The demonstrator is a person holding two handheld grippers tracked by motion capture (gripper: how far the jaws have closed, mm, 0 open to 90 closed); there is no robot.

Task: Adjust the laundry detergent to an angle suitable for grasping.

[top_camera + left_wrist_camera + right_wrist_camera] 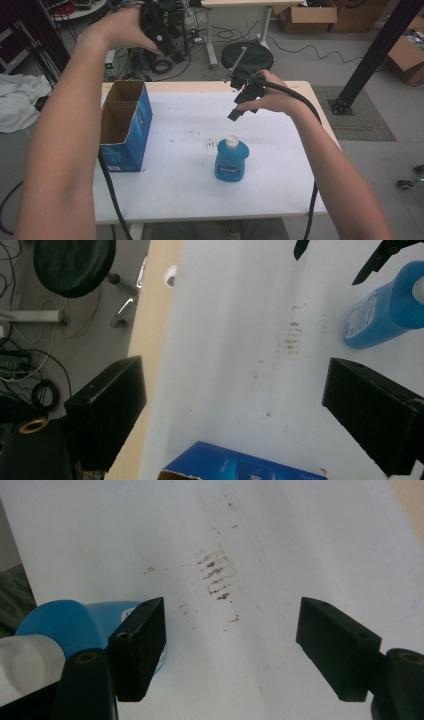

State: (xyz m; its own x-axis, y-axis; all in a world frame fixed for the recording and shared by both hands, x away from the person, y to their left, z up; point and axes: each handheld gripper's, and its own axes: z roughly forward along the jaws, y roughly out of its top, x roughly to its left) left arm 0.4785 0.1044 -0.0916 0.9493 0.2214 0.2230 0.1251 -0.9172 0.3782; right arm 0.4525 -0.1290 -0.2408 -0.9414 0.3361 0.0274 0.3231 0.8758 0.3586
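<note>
Both my grippers up off the table, jaws apart, nothing held.
Right gripper (239, 111) hangs above the blue bottle (230, 161); left gripper (159, 36) is raised past the blue box (124, 127).

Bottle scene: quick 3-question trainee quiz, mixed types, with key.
1. True or false: the bottle stands upright on the table.
2. Which gripper is nearer the bottle? A) left gripper B) right gripper
3. Fill in: the box is open at the ____.

Key
1. True: white cap up, nothing touching it.
2. B. The right gripper hangs open just past the bottle; the left is raised, open, beyond the box.
3. Top.
</note>
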